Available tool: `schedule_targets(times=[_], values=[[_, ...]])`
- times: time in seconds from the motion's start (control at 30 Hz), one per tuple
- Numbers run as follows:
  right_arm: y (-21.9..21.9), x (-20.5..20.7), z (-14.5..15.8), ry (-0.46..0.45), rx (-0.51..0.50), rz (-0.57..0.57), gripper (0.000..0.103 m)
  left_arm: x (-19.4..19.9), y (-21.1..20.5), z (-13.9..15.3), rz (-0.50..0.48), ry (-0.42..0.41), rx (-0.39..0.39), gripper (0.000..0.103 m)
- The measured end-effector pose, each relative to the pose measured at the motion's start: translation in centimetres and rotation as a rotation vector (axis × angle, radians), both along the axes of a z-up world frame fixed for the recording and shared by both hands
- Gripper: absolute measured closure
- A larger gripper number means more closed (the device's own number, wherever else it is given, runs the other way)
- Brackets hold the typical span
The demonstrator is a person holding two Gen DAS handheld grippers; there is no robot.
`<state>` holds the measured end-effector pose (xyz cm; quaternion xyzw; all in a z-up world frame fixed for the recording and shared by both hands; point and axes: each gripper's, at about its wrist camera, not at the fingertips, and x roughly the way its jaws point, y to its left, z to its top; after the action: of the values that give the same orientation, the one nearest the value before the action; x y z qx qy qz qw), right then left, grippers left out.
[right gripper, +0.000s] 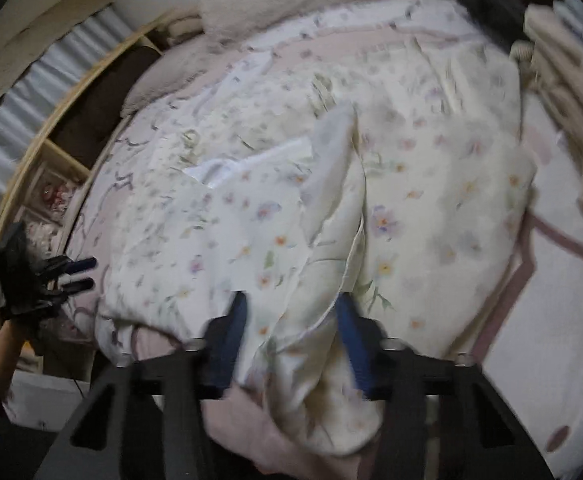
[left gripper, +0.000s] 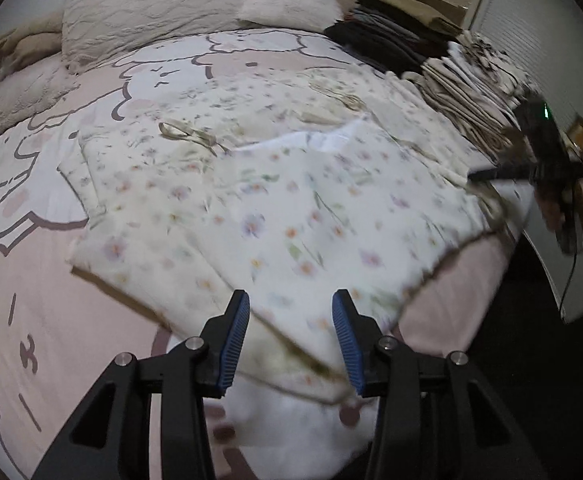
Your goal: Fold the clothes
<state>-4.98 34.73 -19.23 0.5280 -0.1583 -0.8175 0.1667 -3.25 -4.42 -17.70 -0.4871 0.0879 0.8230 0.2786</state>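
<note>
Left wrist view: the floral garment (left gripper: 283, 208) lies spread on the bed, ahead of the fingers and reaching back between them; it is white, thin and soft, with small purple, orange and green flowers; its near corner is folded over and shows a plain lining and a tan edge. The left gripper (left gripper: 290, 336) has its 2 fingers spread apart; the blue ribbed pads (left gripper: 235, 340) do not press the cloth, though the garment's near edge lies between and under them. Under it is the bedspread (left gripper: 31, 288), pink and white with dark cartoon outlines. Far ahead of the fingers sit fluffy pillows (left gripper: 151, 8); ahead and to the right is a stack of folded clothes (left gripper: 451, 68), dark ones behind and cream ones in front. Far to the right, the right gripper (left gripper: 491, 176) is blurry, with its black tip over the garment's edge.

Right wrist view: the same garment (right gripper: 431, 208) fills the bed ahead of the fingers; a long raised fold (right gripper: 331, 216) of cloth runs back between them. The right gripper (right gripper: 293, 340) has its 2 fingers partly spread; the picture is blurry and I cannot tell if the pads squeeze the fold. Far left of the fingers, the left gripper (right gripper: 77, 276) floats beside the garment's edge, held by a hand (right gripper: 15, 320).
</note>
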Motion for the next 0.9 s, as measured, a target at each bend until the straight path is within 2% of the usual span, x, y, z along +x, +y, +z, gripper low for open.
schedule_targets(times=[0.03, 0.1, 0.27, 0.37, 0.5, 0.57, 0.67, 0.77, 0.83, 0.9], values=[[-0.4, -0.1, -0.7, -0.018, 0.039, 0.003, 0.086, -0.4, 0.2, -0.2, 0.002, 0.0, -0.009, 0.06], [-0.7, 0.5, -1.5, -0.02, 0.104, -0.014, 0.094, -1.1, 1.1, -1.3, -0.006, 0.001, -0.049, 0.06], [2.9, 3.8, -2.6, -0.018, 0.073, -0.15, 0.097, -2.2, 1.9, -4.1, -0.009, -0.003, -0.129, 0.06], [3.1, 5.4, -2.4, -0.011, 0.058, -0.176, 0.098, -2.9, 1.7, -4.9, -0.003, 0.013, -0.15, 0.06], [2.1, 5.8, -0.4, 0.004, 0.075, -0.206, 0.098, -3.4, 1.2, -4.4, 0.019, 0.054, -0.178, 0.06], [1.7, 6.1, 2.1, 0.088, 0.11, -0.227, 0.098, -3.2, 0.7, -3.4, 0.044, 0.06, -0.147, 0.06], [0.0, 6.9, 5.1, 0.24, 0.194, -0.183, 0.097, -1.4, 0.8, -1.5, 0.026, 0.063, -0.062, 0.06], [-2.3, 6.8, 4.4, 0.204, 0.158, -0.071, 0.098, 1.4, 2.1, -0.6, -0.054, 0.071, -0.022, 0.06], [-3.4, 6.8, 2.7, 0.15, 0.165, -0.022, 0.098, 3.4, 3.4, -0.6, -0.123, 0.071, -0.013, 0.06], [-3.8, 7.1, 0.8, 0.098, 0.171, -0.014, 0.098, 4.4, 4.5, -2.1, -0.166, 0.077, -0.094, 0.06]])
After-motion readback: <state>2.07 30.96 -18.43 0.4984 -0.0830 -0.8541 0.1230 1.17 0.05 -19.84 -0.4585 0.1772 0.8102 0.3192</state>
